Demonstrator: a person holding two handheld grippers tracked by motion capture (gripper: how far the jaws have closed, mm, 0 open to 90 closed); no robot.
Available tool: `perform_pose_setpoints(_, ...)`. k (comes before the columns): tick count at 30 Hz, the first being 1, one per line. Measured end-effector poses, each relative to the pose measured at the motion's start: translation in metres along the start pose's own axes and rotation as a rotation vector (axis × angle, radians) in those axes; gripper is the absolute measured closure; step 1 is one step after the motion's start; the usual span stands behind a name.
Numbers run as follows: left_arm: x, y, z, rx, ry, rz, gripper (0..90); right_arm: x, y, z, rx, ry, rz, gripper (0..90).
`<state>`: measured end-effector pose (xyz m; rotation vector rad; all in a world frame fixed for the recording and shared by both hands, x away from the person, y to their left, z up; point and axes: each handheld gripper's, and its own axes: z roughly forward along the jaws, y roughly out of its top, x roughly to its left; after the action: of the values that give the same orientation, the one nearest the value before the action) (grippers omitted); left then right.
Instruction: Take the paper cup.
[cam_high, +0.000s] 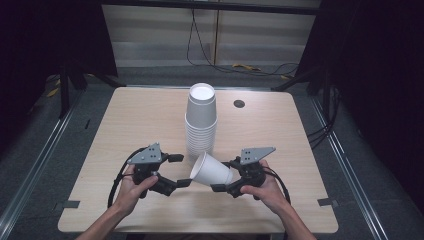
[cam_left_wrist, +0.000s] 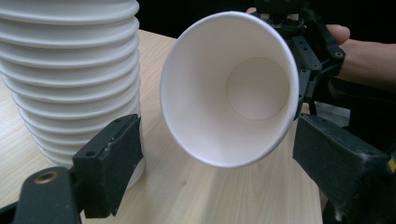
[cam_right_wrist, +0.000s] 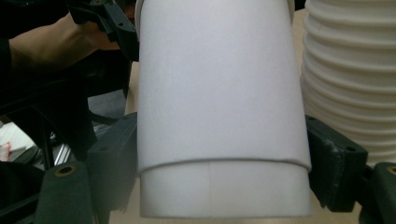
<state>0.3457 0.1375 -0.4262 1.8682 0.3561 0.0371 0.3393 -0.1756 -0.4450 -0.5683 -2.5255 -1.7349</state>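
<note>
A tall stack of white paper cups stands upside down at the middle of the wooden table. In front of it, my right gripper is shut on a single white paper cup, held on its side just above the table. The pads press on the cup's wall near its base. The cup's open mouth faces my left gripper, which is open just short of the rim. The stack rises beside its left jaw. My left gripper sits left of the cup.
A small dark round hole lies in the tabletop, right of the stack. Black cables run over the floor behind the table. Bare wood stretches to the left and right of the stack.
</note>
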Motion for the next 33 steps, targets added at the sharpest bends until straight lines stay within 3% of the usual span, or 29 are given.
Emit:
perform_pose_setpoints(2, 0.0, 0.0, 0.0, -0.007, -0.009, 0.003, 15.4, 0.0, -0.003, 0.002, -0.032, 0.005, 0.004, 21.9)
perform_pose_setpoints(9, -0.004, 0.002, 0.001, -0.008, -0.019, 0.016, 15.4, 0.001, -0.004, 0.004, -0.068, 0.007, -0.006, 21.9)
perform_pose_setpoints(13, -0.005, 0.002, 0.001, -0.017, -0.028, 0.001, 15.4, 0.002, -0.004, 0.005, -0.107, 0.012, -0.005, 21.9)
perform_pose_setpoints(14, -0.004, 0.002, 0.001, -0.022, -0.042, 0.019, 15.4, 0.002, -0.005, 0.006, -0.123, 0.02, 0.003, 21.9)
perform_pose_setpoints(22, -0.004, 0.0, 0.004, -0.041, -0.02, -0.001, 14.9, 0.004, -0.005, 0.009, -0.129, 0.047, 0.005, 22.0)
perform_pose_setpoints(29, -0.003, -0.002, 0.009, -0.024, 0.006, -0.006, 0.0, 0.005, -0.005, 0.012, -0.12, 0.064, -0.001, 22.1)
perform_pose_setpoints(33, -0.006, -0.003, 0.011, -0.027, -0.005, 0.007, 0.0, 0.007, -0.003, 0.014, -0.115, 0.067, -0.01, 22.1)
